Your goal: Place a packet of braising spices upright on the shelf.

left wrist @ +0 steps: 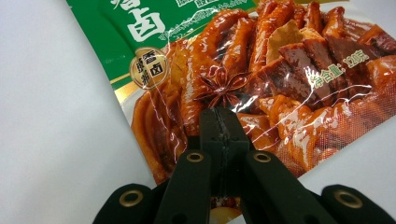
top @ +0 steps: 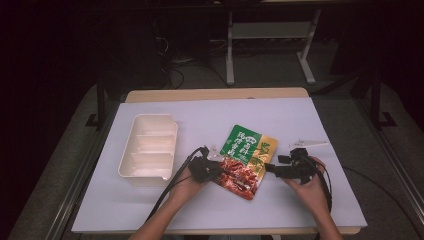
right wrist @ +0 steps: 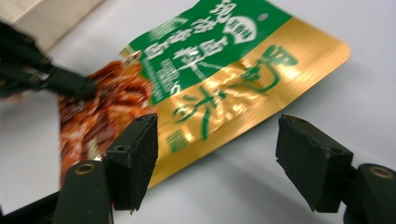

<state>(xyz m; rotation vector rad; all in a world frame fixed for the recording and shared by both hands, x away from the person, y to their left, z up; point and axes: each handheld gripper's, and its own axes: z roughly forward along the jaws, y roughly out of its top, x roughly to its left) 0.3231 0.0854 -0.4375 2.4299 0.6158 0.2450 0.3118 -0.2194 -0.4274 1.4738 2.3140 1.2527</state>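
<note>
The food pouch (top: 246, 161) lies flat on the white table cover (top: 150, 210), just right of the empty divided tray (top: 149, 150) — apparently not yet moved into it. The left gripper (left wrist: 219, 122) is clamped on the pouch's near-left edge; the right gripper (right wrist: 217, 158) stands wide open, holding nothing, at the pouch's right edge. Clear cover lies all around — the tray's rim looks like the one edge to clear.

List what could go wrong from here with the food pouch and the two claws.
The left claw is shut flat on top of the food pouch, so it may slip rather than grip. The right claw stands open beside the pouch's gold edge; closing now could miss it or crease the foil.
</note>
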